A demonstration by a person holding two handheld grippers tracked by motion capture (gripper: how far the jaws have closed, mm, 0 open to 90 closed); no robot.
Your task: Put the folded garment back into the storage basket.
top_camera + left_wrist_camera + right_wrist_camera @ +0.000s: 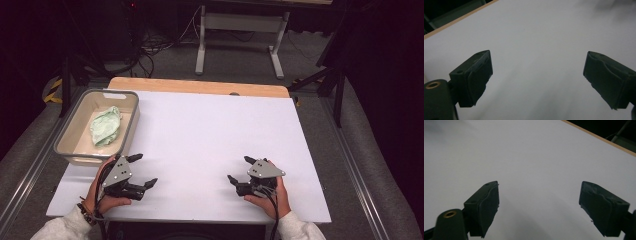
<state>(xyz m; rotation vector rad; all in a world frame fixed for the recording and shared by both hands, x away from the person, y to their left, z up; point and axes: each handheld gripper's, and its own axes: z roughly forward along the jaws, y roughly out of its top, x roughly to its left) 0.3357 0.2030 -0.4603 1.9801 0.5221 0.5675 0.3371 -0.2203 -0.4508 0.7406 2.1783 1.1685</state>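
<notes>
A clear plastic bin point(128, 119) stands at the table's left edge with a crumpled pale green cloth point(105, 126) lying inside it. My left gripper point(144, 170) rests on the white table top just in front of the bin, jaws wide apart and empty. In the left gripper view its two black pads point(477, 77) frame bare white surface around my left gripper point(537, 80). My right gripper point(239, 169) sits near the front right of the table, also open with nothing between its jaws. The right gripper view has my right gripper point(539, 203) over plain white board.
A white board point(210, 135) covers a wooden table whose far edge point(200, 86) shows as a tan strip. Beyond it stands a white-legged desk frame point(240, 35) with cables on the floor. Dark stands flank the table at right.
</notes>
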